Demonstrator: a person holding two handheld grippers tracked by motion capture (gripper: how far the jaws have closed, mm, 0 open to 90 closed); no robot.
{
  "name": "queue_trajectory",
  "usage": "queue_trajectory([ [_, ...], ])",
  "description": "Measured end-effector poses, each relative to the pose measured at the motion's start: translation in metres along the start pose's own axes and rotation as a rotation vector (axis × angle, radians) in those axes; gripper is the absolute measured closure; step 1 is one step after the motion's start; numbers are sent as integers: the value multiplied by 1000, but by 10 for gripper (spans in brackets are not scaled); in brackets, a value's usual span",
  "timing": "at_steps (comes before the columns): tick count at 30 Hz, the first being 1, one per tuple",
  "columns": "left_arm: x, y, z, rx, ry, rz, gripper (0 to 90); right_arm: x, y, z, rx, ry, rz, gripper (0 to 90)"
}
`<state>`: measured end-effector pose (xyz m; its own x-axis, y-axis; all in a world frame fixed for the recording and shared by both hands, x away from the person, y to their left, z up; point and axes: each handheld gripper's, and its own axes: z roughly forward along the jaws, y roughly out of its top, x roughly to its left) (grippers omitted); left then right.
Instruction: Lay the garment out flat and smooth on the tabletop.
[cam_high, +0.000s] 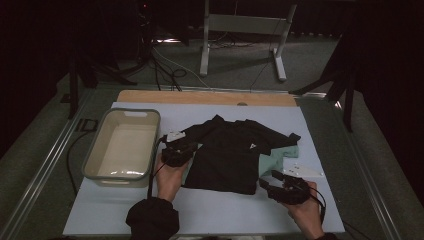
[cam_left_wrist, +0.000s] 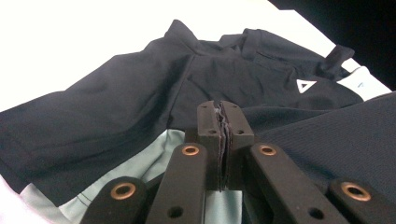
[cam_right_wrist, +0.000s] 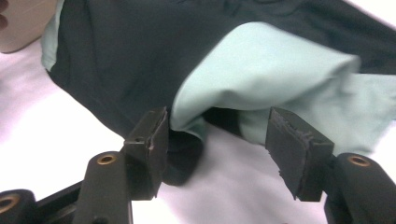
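A: What's laid out here?

B: A pale blue table (cam_high: 210, 210) with a beige plastic tub (cam_high: 122, 145) at its left and a black short-sleeved shirt with mint-green trim (cam_high: 227, 152) flat at the middle, collar away from the person.

A: And the hands?

B: The left gripper (cam_left_wrist: 224, 123) is at the shirt's left edge, jaws pressed together, a thin layer of fabric apparently pinched between them. The right gripper (cam_right_wrist: 217, 140) has jaws wide apart, nothing held, straddling the green fold at the lower right corner; it's the nearer one there.

A: Room to move?

B: Bare table lies in front and right.
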<state>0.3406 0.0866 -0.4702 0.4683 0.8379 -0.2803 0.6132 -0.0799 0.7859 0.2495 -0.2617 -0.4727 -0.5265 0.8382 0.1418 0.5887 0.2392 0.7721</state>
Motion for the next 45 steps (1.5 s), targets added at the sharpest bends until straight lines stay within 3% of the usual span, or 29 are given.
queue_trajectory([
  [4, 0, 0, 0, -3, -2, -1, 884, 2, 5, 11, 14, 18, 11, 443],
  [6, -1, 0, 0, -4, -4, 2, 883, 4, 10, 17, -11, -5, 20, 706],
  [8, -3, -1, -2, -4, -9, 14, 884, 4, 15, 14, -36, -4, 19, 830],
  [10, -4, -1, -3, -6, -8, 17, 883, 5, 17, 12, -47, -8, 17, 857],
  [17, -9, -1, -1, -4, -31, 20, 883, -1, 39, -19, -170, -67, 19, 867],
  [19, -10, 0, 1, -5, -24, 18, 883, -3, 44, -20, -166, -86, 1, 865],
  [22, -8, 1, 3, -8, -13, 9, 883, -6, 48, -9, -134, -109, -21, 862],
  [30, -3, 2, 9, -7, 40, 2, 854, -23, 50, 34, -28, -128, 6, 860],
  [33, -3, 3, 9, -12, 45, -2, 806, -26, 52, 45, 15, -105, -1, 837],
  [35, -4, 3, 7, -23, 41, -1, 691, -27, 53, 47, 25, -96, -1, 772],
  [38, -6, 3, 1, -40, 26, 12, 513, -26, 53, 43, 11, -95, 6, 585],
  [41, -11, 1, -7, -56, 15, 36, 406, -26, 52, 34, -16, -85, 16, 451],
  [45, -18, -4, -16, -65, -16, 67, 359, -22, 48, 19, -53, -82, 5, 356],
])
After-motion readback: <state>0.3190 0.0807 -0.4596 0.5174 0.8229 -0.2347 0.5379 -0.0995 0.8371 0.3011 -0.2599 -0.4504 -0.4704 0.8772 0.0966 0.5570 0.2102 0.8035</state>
